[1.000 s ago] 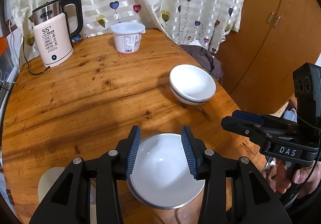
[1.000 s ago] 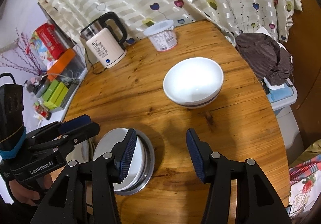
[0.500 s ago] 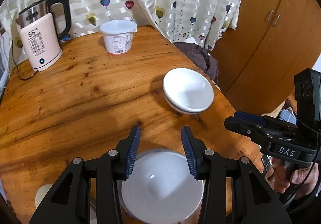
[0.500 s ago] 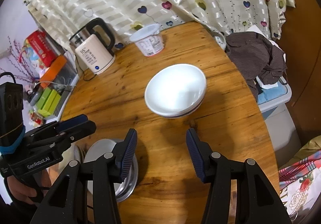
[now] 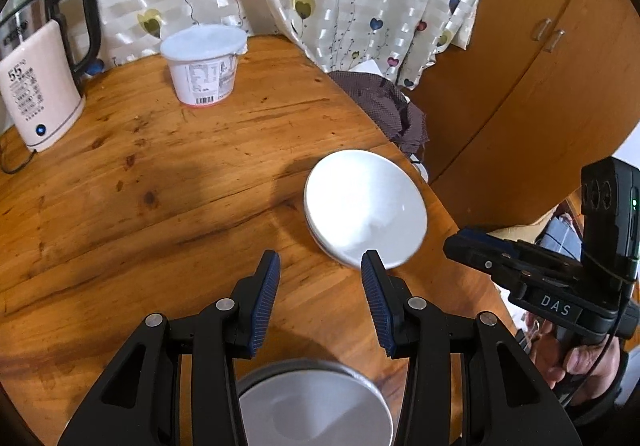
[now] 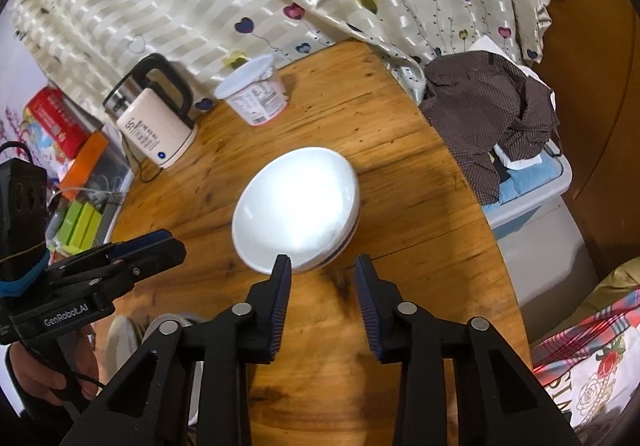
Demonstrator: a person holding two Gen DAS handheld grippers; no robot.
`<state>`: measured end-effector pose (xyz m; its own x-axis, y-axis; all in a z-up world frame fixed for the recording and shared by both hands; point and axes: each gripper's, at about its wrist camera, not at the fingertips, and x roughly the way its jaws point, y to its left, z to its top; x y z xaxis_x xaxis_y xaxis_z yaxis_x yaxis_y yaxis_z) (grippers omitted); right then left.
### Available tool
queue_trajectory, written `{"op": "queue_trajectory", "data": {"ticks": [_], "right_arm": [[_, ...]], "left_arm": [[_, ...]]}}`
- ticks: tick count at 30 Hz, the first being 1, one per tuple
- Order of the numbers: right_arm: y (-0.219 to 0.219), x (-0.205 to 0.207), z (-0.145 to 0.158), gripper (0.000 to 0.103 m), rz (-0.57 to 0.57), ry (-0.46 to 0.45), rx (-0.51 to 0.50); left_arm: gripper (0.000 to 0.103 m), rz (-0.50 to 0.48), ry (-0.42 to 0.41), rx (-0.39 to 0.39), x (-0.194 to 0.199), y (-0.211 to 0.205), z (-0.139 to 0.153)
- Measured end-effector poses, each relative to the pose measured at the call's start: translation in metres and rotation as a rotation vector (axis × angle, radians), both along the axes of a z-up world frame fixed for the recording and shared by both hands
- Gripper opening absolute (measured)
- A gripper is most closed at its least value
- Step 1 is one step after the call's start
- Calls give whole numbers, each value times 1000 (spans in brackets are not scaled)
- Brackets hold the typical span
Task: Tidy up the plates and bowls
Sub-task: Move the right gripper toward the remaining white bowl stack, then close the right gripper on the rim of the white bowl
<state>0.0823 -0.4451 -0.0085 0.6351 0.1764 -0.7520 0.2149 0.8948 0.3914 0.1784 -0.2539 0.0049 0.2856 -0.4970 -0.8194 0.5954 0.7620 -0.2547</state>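
Observation:
Two white bowls sit nested near the right edge of the round wooden table. A metal plate lies at the table's near edge, below and behind my left gripper. That gripper is open and empty, just left of the bowls' near rim. My right gripper hangs just short of the bowls' near rim, its jaws closing with nothing between them. Each gripper shows at the side of the other's view: the right gripper and the left gripper.
A pink electric kettle and a white lidded tub stand at the table's far side by the curtain. Brown clothes lie on a bin right of the table. A wooden cabinet stands beyond.
Both grippers have moved forward toward the white bowls, which now lie just ahead of the fingertips. The metal plate has dropped to the bottom of the left view. The right jaws have narrowed.

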Motion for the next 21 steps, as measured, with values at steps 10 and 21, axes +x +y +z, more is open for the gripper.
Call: {"op": "queue_trajectory", "data": {"ticks": [10, 21], "right_arm": [[-10, 20, -11, 25, 1, 13, 29], [-14, 32, -23, 19, 7, 30, 53]], "left_arm": [[44, 3, 67, 13, 23, -18, -19], [39, 3, 102, -1, 32, -30, -32]]}}
